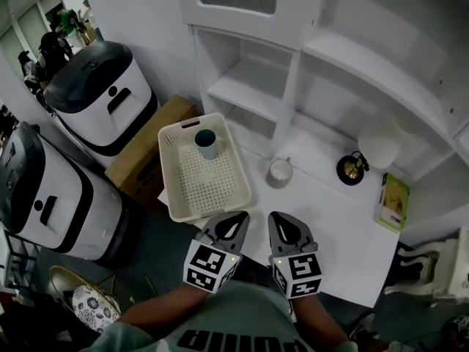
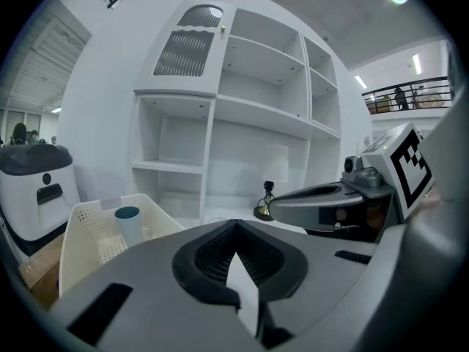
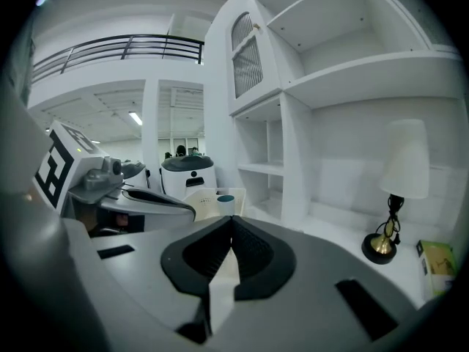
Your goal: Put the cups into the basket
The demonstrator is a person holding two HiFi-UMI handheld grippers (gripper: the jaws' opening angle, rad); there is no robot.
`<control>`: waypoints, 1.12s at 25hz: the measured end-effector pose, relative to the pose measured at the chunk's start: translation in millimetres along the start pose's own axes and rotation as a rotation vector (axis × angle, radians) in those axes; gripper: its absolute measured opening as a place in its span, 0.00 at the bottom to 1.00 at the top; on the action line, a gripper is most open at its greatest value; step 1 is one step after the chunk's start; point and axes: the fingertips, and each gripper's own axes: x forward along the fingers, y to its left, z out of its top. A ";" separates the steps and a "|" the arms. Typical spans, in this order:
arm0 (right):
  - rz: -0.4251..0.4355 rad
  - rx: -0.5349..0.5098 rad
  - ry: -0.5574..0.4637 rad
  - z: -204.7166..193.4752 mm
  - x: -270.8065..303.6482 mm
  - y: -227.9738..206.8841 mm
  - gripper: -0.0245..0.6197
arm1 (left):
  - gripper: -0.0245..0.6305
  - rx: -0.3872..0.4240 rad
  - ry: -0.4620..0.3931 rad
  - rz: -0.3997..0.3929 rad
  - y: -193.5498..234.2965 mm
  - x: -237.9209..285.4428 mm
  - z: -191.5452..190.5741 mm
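Note:
A cream perforated basket (image 1: 192, 202) rests on the left end of the white table, with a blue cup (image 1: 206, 143) upright in its far part. A white cup (image 1: 279, 171) stands on the table just right of the basket. My left gripper (image 1: 238, 215) and right gripper (image 1: 277, 217) hover side by side at the table's near edge, both shut and holding nothing. In the left gripper view the shut gripper (image 2: 234, 227) points toward the shelves, with the basket (image 2: 82, 222) and blue cup (image 2: 127, 222) to its left. The right gripper (image 3: 231, 223) has the blue cup (image 3: 226, 203) straight ahead.
A white shelf unit (image 1: 293, 72) backs the table. A lamp (image 1: 375, 149) with a brass base and a green book (image 1: 394, 201) stand at the right. Two white-and-black machines (image 1: 99, 94) and a cardboard box (image 1: 146, 149) sit on the floor to the left.

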 end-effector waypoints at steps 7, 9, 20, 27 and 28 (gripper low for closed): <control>-0.018 0.018 0.031 -23.9 -17.3 -5.1 0.06 | 0.04 -0.003 0.020 -0.034 -20.7 3.9 -15.8; -0.019 0.024 0.040 -28.7 -19.7 -6.1 0.06 | 0.04 0.000 0.023 -0.039 -23.9 5.3 -18.4; -0.023 0.034 0.052 -38.3 -22.9 -8.5 0.06 | 0.04 -0.001 0.029 -0.048 -31.2 5.5 -25.5; -0.026 0.030 0.054 -38.9 -22.3 -6.4 0.06 | 0.04 -0.001 0.030 -0.047 -30.1 3.6 -28.3; -0.027 0.030 0.055 -39.6 -22.3 -6.3 0.06 | 0.04 -0.001 0.030 -0.045 -29.8 3.4 -29.5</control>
